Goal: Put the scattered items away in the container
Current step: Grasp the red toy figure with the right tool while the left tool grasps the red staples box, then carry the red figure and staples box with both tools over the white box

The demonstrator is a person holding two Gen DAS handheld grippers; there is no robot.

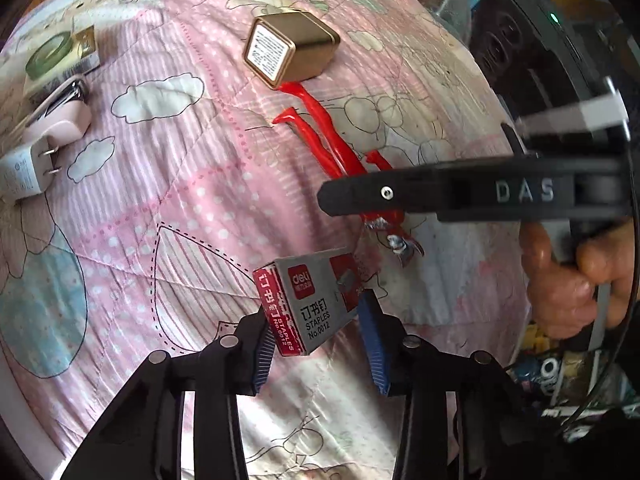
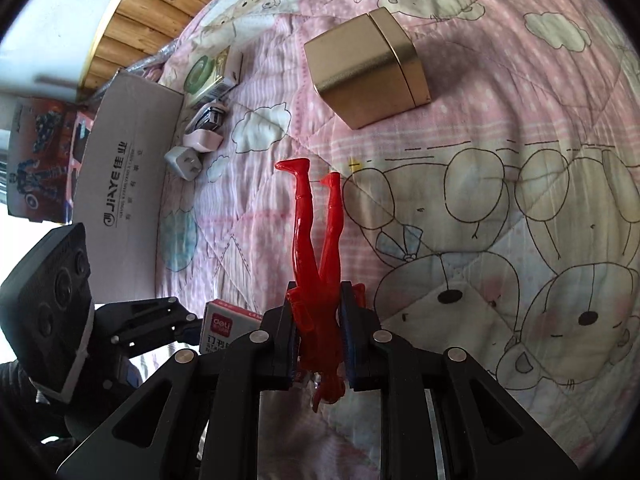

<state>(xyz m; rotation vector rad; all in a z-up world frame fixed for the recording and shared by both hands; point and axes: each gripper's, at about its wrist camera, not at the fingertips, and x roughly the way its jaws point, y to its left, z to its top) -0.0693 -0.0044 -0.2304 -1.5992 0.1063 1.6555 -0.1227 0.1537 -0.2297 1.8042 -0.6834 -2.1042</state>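
My left gripper (image 1: 318, 322) is shut on a grey and red staples box (image 1: 308, 304), held just above the pink quilt (image 1: 168, 200). The same box (image 2: 222, 326) shows at the lower left of the right wrist view. My right gripper (image 2: 320, 300) is shut on the torso of a red plastic figure (image 2: 316, 240), whose legs point away from me. In the left wrist view the figure (image 1: 332, 136) runs under a finger (image 1: 400, 194) of the right gripper. An open cardboard box (image 2: 128, 160) stands at the quilt's far left edge.
A gold tin (image 2: 368, 72) (image 1: 292, 48) lies on the quilt beyond the figure. By the cardboard box are a white charger plug (image 2: 184, 160) (image 1: 24, 172), a pink stapler (image 2: 204, 132) (image 1: 60, 116) and a green ring on a small carton (image 2: 200, 72) (image 1: 50, 54). A hand (image 1: 568, 280) grips the right tool.
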